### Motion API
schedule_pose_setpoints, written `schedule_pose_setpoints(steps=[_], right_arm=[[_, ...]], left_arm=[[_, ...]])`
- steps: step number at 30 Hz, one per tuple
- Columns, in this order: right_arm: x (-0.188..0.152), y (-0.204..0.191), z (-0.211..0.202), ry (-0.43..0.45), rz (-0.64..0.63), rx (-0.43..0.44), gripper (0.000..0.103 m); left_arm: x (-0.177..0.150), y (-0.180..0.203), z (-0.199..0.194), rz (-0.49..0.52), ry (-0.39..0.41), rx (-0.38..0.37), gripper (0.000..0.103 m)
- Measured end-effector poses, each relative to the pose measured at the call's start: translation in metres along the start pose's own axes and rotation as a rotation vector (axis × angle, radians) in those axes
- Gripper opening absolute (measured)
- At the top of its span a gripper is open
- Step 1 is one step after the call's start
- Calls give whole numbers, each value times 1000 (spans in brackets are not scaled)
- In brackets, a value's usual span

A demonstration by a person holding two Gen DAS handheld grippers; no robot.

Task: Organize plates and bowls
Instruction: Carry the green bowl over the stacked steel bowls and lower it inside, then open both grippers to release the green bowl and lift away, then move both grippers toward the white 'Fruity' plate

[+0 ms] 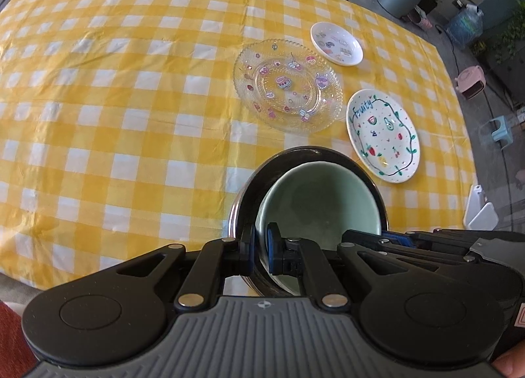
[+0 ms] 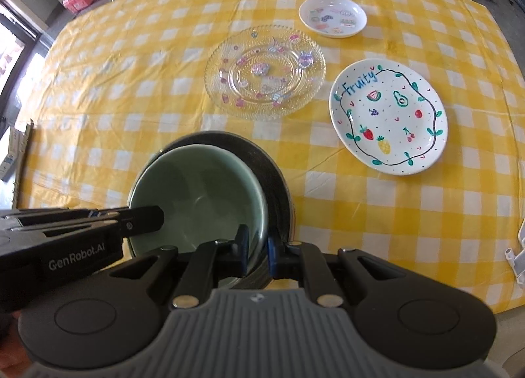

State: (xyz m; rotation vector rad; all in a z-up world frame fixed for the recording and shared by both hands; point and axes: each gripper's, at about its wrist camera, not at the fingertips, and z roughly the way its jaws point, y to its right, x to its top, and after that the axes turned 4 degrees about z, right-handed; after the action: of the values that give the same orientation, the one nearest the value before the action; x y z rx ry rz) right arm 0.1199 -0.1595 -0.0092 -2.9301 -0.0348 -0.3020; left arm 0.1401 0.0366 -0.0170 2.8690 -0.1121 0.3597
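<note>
Two nested bowls are sitting low in the centre of both views: a pale green bowl (image 1: 315, 201) tilted inside a dark bowl (image 1: 242, 214). The left gripper (image 1: 261, 251) is pinching the left side of the stack, its jaws nearly shut, one pad outside the dark wall and one inside the green bowl. The right gripper (image 2: 257, 255) is doing the same on the opposite rim, jaws almost closed on both walls together. Each gripper is also showing in the other's view, reaching in from the side.

Further up the frame, three plates are lying on the yellow checked cloth (image 1: 131, 115) covering the bench: a clear glass plate (image 1: 287, 86), a small white dish (image 1: 336, 43) upper right, and a white fruit-pattern plate (image 1: 382, 135) just right of the bowls.

The risk I see: the green bowl is sitting crooked in the dark one, so an uneven pull by either hand could make it slide or tip. Thin pinches on smooth glazed rims may slip. Setting down carelessly could knock the fruit plate, which is lying close by.

Whether the stack is resting on the cloth or hanging above it is hard to tell; its underside is hidden behind the gripper bodies. The pads' exact contact is partly covered too.
</note>
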Motion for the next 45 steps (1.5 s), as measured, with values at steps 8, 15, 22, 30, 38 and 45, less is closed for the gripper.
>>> schedule_pose_setpoints(steps=[8,15,22,30,38,45], right_arm=[[2,-4,-1,9,-18,-25,9],[0,-2,-10,28,-17,-21,5],[1,4,-28,62,0,18,11],[-1,27,-61,161,45,83,14],[-14,85,-82,281,191,152,27],[-25,147,-66,362,372,159,41]], left_arm=[[3,3,0,41,-11,18,7],[5,8,-12,80,19,26,7],[4,15,-26,145,67,50,9],[2,22,-46,165,134,-2,19],[4,38,-53,168,237,-147,40],[22,68,-33,262,258,-162,51]])
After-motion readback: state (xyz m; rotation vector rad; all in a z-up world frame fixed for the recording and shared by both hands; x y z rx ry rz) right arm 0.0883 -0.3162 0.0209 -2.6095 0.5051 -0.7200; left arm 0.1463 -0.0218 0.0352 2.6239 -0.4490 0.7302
